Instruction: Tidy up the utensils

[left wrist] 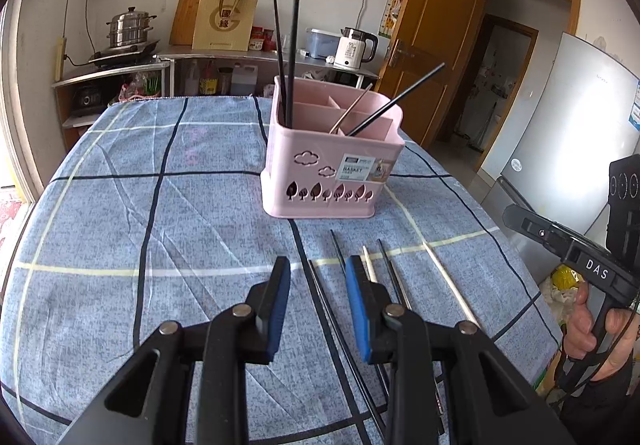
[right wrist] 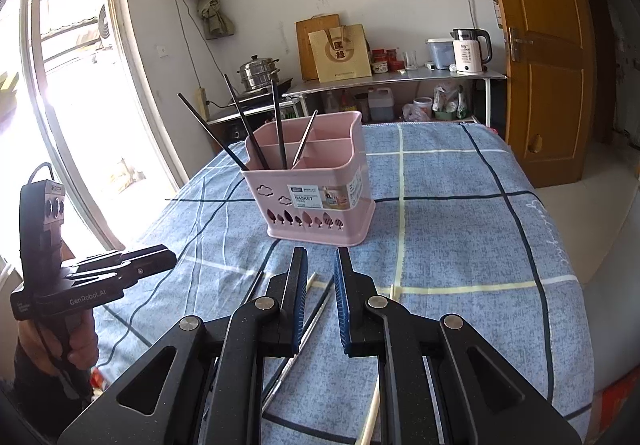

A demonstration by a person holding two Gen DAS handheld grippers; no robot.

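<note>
A: From the left wrist view, what do we see of the fingers?

B: The left gripper (left wrist: 318,265) has its blue-padded fingers (left wrist: 280,285) parted a moderate way, with nothing between them. They hang over the blue checked tablecloth (left wrist: 120,205). The right pad sits above a row of loose chopsticks (left wrist: 340,253), dark and pale; we cannot tell if it touches them.

A: And the surroundings?

B: A pink utensil basket (left wrist: 328,165) stands mid-table beyond the chopsticks, already holding several dark chopsticks and a metal one. Behind it are a shelf with a steamer pot (left wrist: 130,27) and a kettle (left wrist: 356,47), plus a wooden door (left wrist: 432,25). At the right edge, a hand grips the other tool.

A: The right wrist view?

B: The right gripper (right wrist: 322,265) shows a narrower gap, also empty. Loose chopsticks (right wrist: 320,309) lie on the cloth beneath it, near the table's front edge. The basket (right wrist: 312,197) stands just ahead. A bright window (right wrist: 60,85) fills the left.
</note>
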